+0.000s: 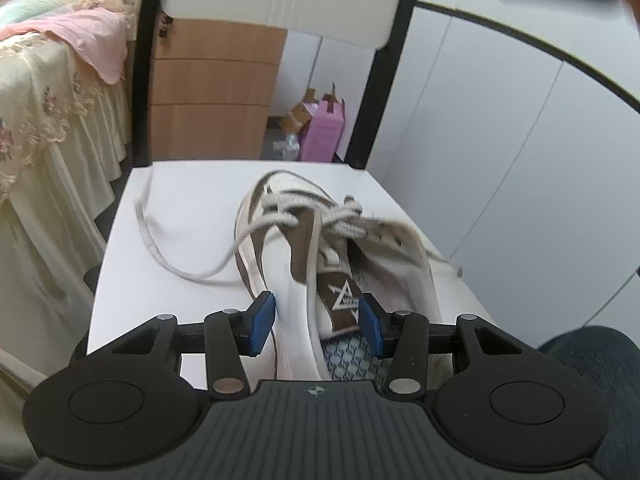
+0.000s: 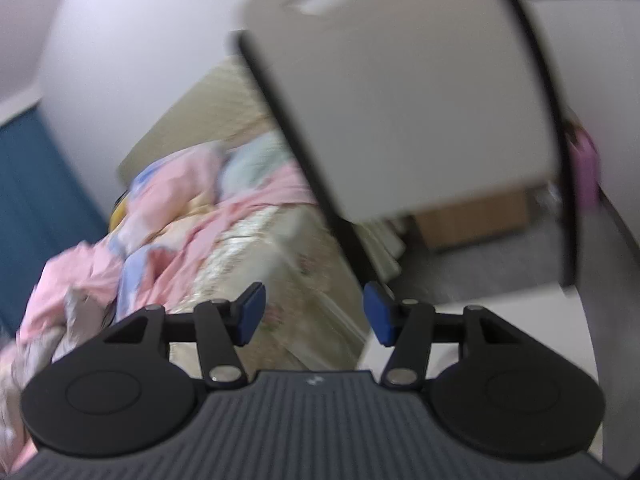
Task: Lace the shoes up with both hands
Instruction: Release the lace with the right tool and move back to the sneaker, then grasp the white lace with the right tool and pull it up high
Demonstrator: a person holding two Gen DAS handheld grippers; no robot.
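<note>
Bracing the white-and-brown sneaker (image 1: 320, 264) on the white chair seat (image 1: 168, 200), the left gripper (image 1: 318, 322) clamps the heel-end collar and tongue between its blue pads. The right gripper (image 2: 314, 316) gapes empty, aimed at the bed (image 2: 224, 256). Risk: the loose lace end (image 1: 168, 248) trails left, so a blind reach could tug the shoe from the left grip.

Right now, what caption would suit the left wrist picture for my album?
Left gripper clasping the heel of a white-and-brown sneaker on a white chair seat, laces trailing loose.
</note>
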